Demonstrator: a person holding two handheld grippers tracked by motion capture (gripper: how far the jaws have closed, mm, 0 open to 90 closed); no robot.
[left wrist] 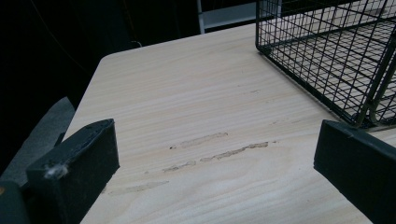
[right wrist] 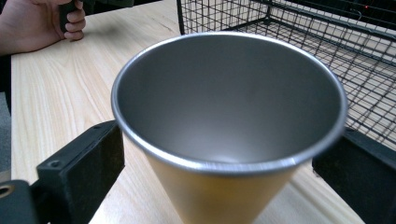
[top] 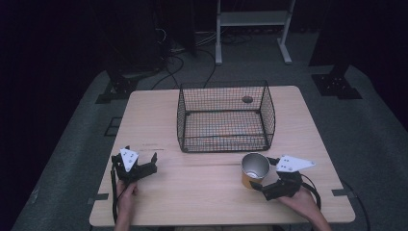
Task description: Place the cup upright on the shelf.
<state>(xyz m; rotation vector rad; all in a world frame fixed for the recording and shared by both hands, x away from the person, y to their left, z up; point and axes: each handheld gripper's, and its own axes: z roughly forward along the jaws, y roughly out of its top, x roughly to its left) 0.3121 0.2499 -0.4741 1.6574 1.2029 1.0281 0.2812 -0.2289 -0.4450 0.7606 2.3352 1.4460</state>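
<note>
A metal cup point(top: 255, 167) with a yellow outside stands upright on the wooden table point(top: 192, 192) at the front right, just before the black wire basket point(top: 223, 140). My right gripper point(top: 262, 175) is open, its jaws on either side of the cup. In the right gripper view the cup point(right wrist: 224, 93) sits between the jaws of that gripper point(right wrist: 218, 154), below its rim, with a small gap on each side. My left gripper point(top: 136, 158) rests open at the front left, nothing in it. In its own view the left gripper point(left wrist: 215, 154) faces bare wood.
The wire basket point(left wrist: 327, 56) stands mid-table, holding nothing I can make out. A small dark disc point(top: 247, 99) lies on the table behind it. A white frame point(top: 252, 19) and cables are on the floor beyond. The person's left hand point(right wrist: 42, 23) grips its handle.
</note>
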